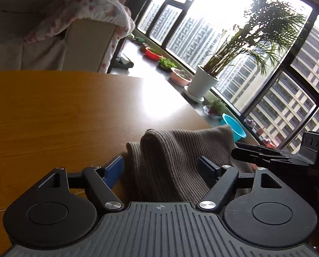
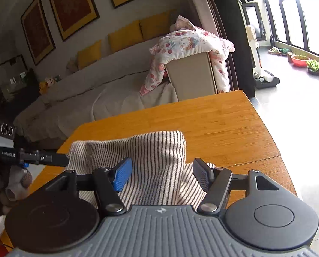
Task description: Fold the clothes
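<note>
A striped knit garment (image 1: 176, 156) lies bunched on the wooden table (image 1: 52, 117). It looks brown against the window light here and cream with dark stripes (image 2: 150, 150) in the right wrist view. My left gripper (image 1: 160, 170) is open, its blue pads standing on either side of a raised fold. My right gripper (image 2: 162, 174) is also open, with the cloth humped between its fingers. Each gripper shows in the other's view: the right one (image 1: 240, 153) at the cloth's right side, the left one (image 2: 60, 159) at its left edge.
The table's far edge (image 2: 213, 98) meets a beige sofa (image 2: 95, 98) with a floral blanket (image 2: 191, 42) over its arm. Potted plants (image 1: 204, 81) and a blue basin (image 1: 234, 126) line the windows. A stuffed toy (image 2: 18, 184) sits low at the left.
</note>
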Demonstrator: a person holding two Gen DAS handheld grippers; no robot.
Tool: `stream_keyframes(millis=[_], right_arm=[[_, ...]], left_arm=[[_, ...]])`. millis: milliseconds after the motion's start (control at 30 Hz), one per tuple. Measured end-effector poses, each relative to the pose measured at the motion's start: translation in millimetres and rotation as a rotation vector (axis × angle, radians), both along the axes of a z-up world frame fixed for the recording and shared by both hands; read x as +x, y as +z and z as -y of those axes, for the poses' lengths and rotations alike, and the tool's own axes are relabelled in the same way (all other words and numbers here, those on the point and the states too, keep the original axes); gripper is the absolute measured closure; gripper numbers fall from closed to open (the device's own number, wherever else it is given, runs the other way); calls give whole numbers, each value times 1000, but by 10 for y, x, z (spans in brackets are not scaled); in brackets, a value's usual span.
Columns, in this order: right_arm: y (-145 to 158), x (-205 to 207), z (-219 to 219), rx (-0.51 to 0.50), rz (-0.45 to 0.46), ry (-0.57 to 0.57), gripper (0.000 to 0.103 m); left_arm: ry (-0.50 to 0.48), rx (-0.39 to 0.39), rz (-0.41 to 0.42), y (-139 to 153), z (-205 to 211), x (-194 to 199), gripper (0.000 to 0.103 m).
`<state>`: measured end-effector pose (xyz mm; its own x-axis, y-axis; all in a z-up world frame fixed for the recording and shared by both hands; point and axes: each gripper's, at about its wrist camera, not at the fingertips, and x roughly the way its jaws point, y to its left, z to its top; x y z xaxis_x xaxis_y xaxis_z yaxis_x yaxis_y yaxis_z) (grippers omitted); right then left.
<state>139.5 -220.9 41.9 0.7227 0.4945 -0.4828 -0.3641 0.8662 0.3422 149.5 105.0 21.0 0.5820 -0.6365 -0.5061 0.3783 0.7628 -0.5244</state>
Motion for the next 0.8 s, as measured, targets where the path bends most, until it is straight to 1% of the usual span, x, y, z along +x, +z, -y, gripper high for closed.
stream_keyframes(millis=[33,100,167,200,267,300,333,367,433,500,533,567,600,633,667,700,767,800], right_arm=[[-9,40,-8,20,-1,-2,36],[-36,123,-31,57,-6,-5,35],[-144,228,-115,58,-40,7,36],[-191,257,-147,58,-55,9,39],[-196,237,-163,67,-43,8,56],[-156,199,-146,75,-26,5,62],[-96,154,-110,89,-3,1,70],[-37,109,-74,103,19,-3,72],[53,48,0,113,51,-20,72],[25,54,-15,69,55,-34,72],[12,57,-23,47,57,-41,72],[-2,59,-30,25,60,-49,71],[-16,62,-38,3,62,-56,70],[-30,65,-45,-19,64,-63,66],[-44,67,-53,-41,66,-70,64],[-57,70,-60,-63,69,-77,61],[-85,76,-75,-107,73,-91,57],[-99,78,-82,-129,75,-98,56]], left_arm=[[-13,-18,-4,-10,7,-1,12],[-39,-18,-17,-72,84,7,12],[-54,4,-36,-142,169,36,12],[-58,15,-41,-168,208,45,15],[-62,29,-38,-174,267,59,37],[-62,30,-28,-140,282,68,49],[-64,21,-9,-76,287,68,53],[-67,9,13,-1,287,66,55],[-74,-5,64,150,299,66,56],[-82,27,112,217,367,101,56],[-81,50,116,210,406,134,56],[-76,82,104,169,449,188,56],[-66,140,78,81,513,256,56],[-59,189,58,-6,555,291,54],[-55,212,46,-83,575,309,52],[-50,226,35,-157,591,326,47],[-32,194,13,-198,517,336,44],[-26,191,11,-180,493,331,42]])
